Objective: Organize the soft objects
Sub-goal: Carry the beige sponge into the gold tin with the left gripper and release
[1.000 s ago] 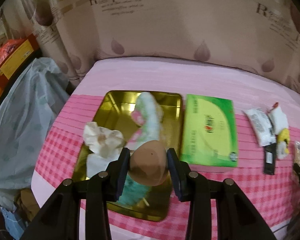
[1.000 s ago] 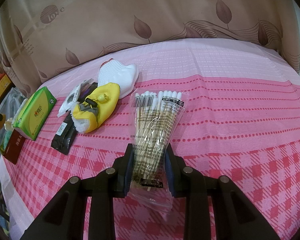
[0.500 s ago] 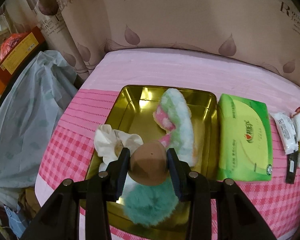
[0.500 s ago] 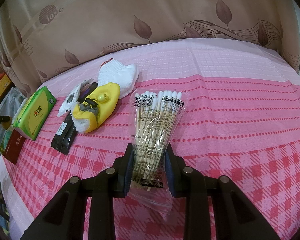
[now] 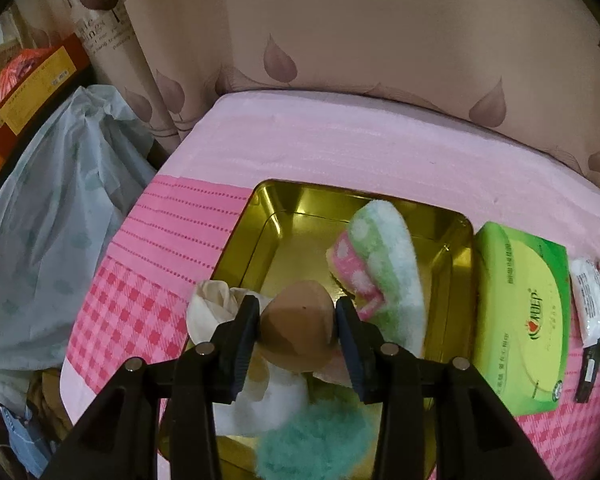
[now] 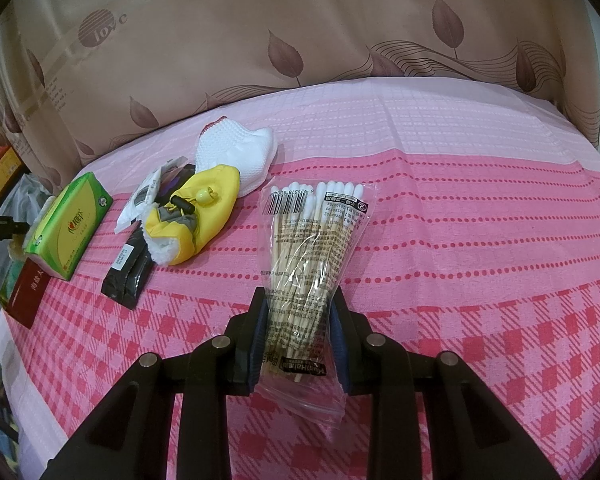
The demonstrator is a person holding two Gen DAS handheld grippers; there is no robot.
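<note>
Sponge, tan and egg-shaped, was seen between the two fingers of the left gripper, directly over the near end of the gold tin. Its narrower tip was pointed toward 12 o'clock, along the line of the fingers. The left jaws had just been opening, and the pads appeared barely to graze the sponge's sides, so release into the tin was judged to be the step in hand; only a drop straight down seemed to be needed.

One teal fluffy piece was counted below the fingers at 6 o'clock, one cream cloth on the tin's rim at 9 o'clock, and one green-and-pink fuzzy sock inside the tin at 1 o'clock. One green tissue pack was laid just beside the tin at 3 o'clock.

In the right wrist view, one bag of cotton swabs was pinched at its lower part by the right gripper, its long axis running toward 12 o'clock. Toward 10 o'clock one black packet, one yellow pouch and one white knit item were counted on the pink cloth, well apart from the tin; the right hand was judged nearer to them.
</note>
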